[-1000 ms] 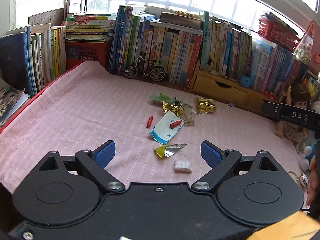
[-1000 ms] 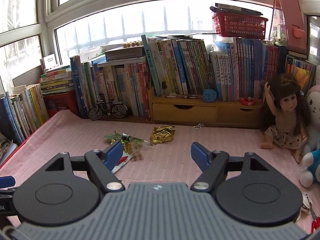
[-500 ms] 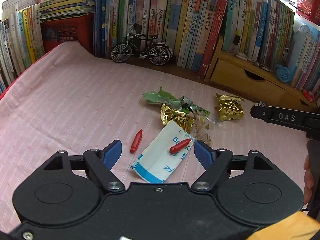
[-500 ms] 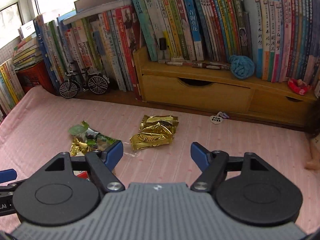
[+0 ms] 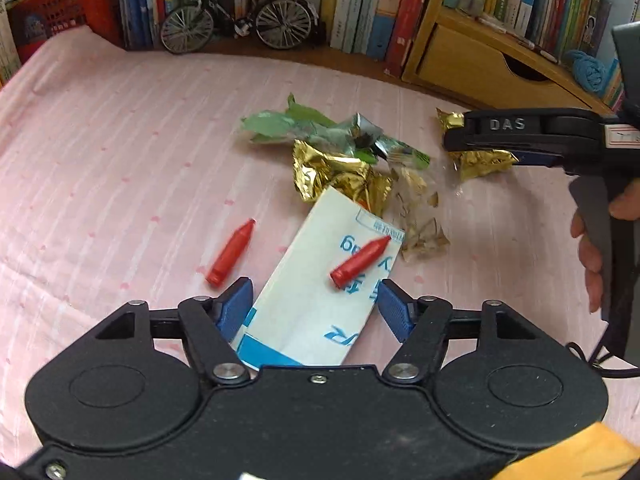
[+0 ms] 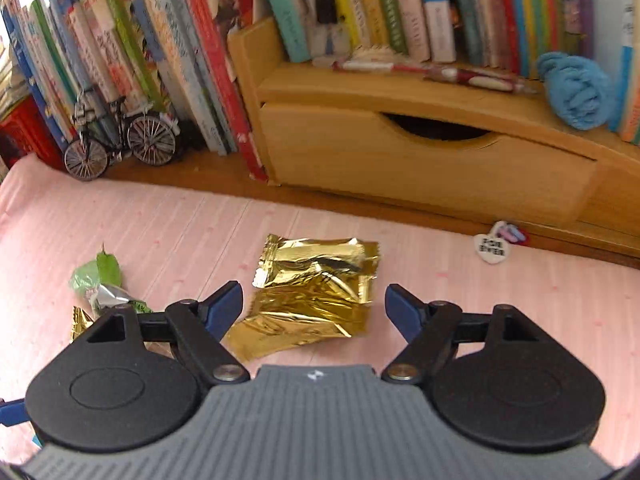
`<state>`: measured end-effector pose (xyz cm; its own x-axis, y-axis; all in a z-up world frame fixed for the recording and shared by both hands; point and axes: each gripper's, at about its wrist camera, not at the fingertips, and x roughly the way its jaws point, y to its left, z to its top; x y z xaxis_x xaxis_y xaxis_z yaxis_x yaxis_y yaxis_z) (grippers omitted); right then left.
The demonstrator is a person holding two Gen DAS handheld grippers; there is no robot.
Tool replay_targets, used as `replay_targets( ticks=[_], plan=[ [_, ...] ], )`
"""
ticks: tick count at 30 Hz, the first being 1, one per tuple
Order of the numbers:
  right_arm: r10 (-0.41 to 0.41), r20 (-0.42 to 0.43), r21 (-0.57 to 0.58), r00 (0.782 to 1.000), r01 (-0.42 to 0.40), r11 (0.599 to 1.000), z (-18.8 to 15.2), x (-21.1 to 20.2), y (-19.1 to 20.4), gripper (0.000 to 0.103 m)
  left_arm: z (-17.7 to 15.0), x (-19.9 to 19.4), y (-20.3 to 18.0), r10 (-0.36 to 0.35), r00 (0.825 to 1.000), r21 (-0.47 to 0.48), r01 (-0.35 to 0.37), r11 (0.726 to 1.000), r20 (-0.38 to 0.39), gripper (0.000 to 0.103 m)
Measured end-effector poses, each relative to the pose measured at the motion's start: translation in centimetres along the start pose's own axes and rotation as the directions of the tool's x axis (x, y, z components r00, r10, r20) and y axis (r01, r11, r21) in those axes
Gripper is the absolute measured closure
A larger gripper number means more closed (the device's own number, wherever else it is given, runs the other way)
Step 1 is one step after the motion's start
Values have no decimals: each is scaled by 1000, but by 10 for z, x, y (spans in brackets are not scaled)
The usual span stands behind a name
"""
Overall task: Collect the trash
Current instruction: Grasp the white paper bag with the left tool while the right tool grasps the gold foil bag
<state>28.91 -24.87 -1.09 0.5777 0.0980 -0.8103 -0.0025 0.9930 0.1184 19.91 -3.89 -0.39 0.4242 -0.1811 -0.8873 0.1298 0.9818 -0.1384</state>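
Two grippers here and both have their jaws spread wide with nothing in them. Left gripper point(image 5: 315, 307) hangs low over a white and blue packet point(image 5: 316, 300) lying flat on the pink cloth point(image 5: 100, 152), the packet sitting right between the blue pads point(image 5: 394, 312), though I can't tell if they touch it. One red cap point(image 5: 360, 261) lies on the packet, another red cap point(image 5: 231, 253) is on the cloth just left of it. Past the packet is a crumpled gold foil point(image 5: 340, 176), a green wrapper point(image 5: 320, 130) and some clear crinkly scraps point(image 5: 420, 220). Right gripper point(image 6: 314, 306) hovers over a separate gold foil wrapper point(image 6: 312, 296), which lies between its pads. In the left view you can see that gripper from the side with a hand point(image 5: 596, 240) on its handle. Behind it all there's a model bicycle point(image 6: 120, 140), a wooden drawer box point(image 6: 420, 160) and rows of books point(image 6: 180, 48).
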Motion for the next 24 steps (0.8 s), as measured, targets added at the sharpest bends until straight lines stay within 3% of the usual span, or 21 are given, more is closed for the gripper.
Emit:
replay_targets(
  ticks=[1,2,3,5,8,19,21,24],
  plan=[
    [15,-28,-16,1000,-16,1000,-1,6,3,21,-2,-2,-2,-11,1000,3,11,1000,5,54],
    [11,-16,-48,1000,-12,999,-4,7,7,32,-3,-3,-4,-26,1000,4,26,1000,-10,78],
    [7,-5,-79,1000,-7,997,-6,6,10,33,-3,-3,-6,-34,999,-5,34,999,-24,88],
    [30,4,-88,1000,-29,996,-10,2,12,38,-5,-6,-6,-61,998,-47,60,997,-25,95],
    [48,11,-46,999,-47,998,-15,-8,5,43,-7,-13,-7,-85,996,-86,83,993,-25,98],
    [60,40,78,997,-63,995,-31,-48,-30,43,-1,-42,-29,-115,993,-85,116,990,21,101],
    [58,40,95,998,-61,994,-34,-50,-35,43,0,-41,-35,-130,991,-72,131,989,20,96],
    [53,32,110,998,-57,992,-41,-54,-41,43,1,-26,-46,-76,997,-43,75,996,-11,87]
  ],
)
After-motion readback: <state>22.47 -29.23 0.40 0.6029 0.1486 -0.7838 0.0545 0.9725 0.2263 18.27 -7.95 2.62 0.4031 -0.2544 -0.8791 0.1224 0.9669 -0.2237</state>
